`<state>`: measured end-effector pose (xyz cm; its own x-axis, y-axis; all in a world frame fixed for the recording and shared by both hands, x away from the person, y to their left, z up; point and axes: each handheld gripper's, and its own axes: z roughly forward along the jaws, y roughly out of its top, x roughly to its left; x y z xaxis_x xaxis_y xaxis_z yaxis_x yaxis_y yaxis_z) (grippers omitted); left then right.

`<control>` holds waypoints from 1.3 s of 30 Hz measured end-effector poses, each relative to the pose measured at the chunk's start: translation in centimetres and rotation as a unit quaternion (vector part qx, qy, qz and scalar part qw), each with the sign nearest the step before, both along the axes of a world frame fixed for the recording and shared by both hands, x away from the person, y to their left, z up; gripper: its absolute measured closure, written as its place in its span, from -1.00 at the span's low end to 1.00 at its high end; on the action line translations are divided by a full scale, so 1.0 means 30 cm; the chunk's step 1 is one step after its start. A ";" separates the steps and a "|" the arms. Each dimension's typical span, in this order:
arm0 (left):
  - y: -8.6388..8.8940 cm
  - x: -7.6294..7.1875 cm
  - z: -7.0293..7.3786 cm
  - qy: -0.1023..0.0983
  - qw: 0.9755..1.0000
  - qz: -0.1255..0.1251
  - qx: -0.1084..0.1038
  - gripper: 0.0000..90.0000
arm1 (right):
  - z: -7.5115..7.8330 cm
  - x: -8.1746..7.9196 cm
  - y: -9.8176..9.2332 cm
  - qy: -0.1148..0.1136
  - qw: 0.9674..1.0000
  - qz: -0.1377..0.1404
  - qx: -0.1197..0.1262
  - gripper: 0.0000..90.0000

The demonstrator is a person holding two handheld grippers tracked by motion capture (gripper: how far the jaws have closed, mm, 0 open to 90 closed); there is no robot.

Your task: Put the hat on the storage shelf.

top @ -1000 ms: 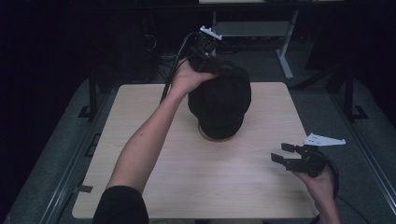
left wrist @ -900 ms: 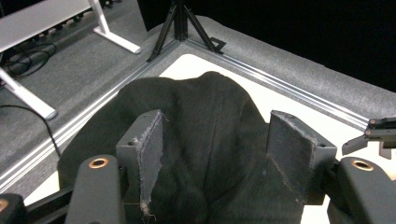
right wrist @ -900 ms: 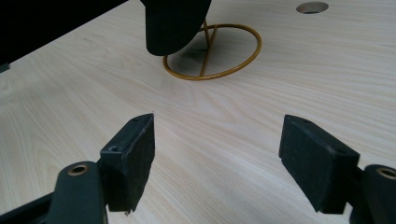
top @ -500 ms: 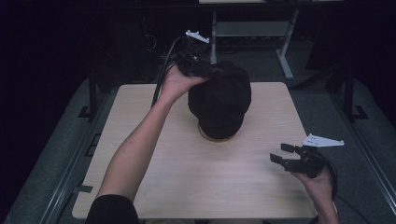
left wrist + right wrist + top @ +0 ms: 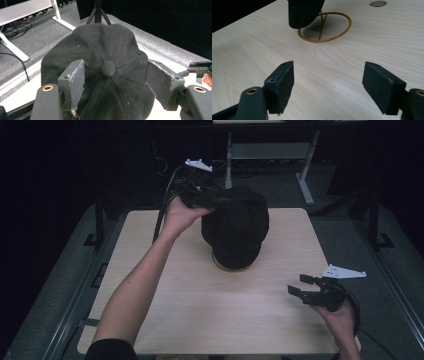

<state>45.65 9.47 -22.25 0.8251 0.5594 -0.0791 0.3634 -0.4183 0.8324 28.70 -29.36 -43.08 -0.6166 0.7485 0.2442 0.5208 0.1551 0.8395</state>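
Observation:
A black cap [image 5: 236, 227] sits on a gold wire stand [image 5: 235, 268] in the middle of the wooden table [image 5: 200, 315]. My left gripper [image 5: 218, 200] hovers at the cap's far left side, open. Its jaws have just been opening. In the left gripper view the cap's crown [image 5: 107, 50] and top button lie between the grey pads of this gripper [image 5: 115, 82], which do not press on it. My right gripper [image 5: 300, 285] stays open just above the table's near right corner, with nothing between the jaws [image 5: 328, 82]. Ahead of it are the cap's brim [image 5: 303, 11] and the stand's ring [image 5: 324, 37].
A round cable hole [image 5: 378, 3] lies in the tabletop beyond the stand. Grey carpet surrounds the table, and a desk frame [image 5: 305, 185] stands behind it. A tripod [image 5: 98, 12] rises past the cap. The right gripper [image 5: 197, 68] is at the edge of the left gripper view.
My left hand and gripper have slid from over the cap's top to its far left side. The cap stays on the stand. The right gripper has not moved.

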 end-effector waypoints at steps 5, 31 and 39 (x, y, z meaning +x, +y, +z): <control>0.031 -0.014 -0.015 0.004 1.000 0.005 -0.006 -0.31 | -0.005 -0.003 0.004 -0.003 1.000 0.000 -0.002 -0.45; 0.177 -0.130 -0.067 0.000 1.000 0.019 -0.011 -0.34 | -0.003 -0.013 0.052 -0.004 1.000 0.013 -0.009 -0.47; 0.242 -0.175 -0.100 -0.002 0.999 0.032 -0.024 -0.36 | -0.005 -0.016 0.060 -0.002 1.000 0.016 -0.017 -0.47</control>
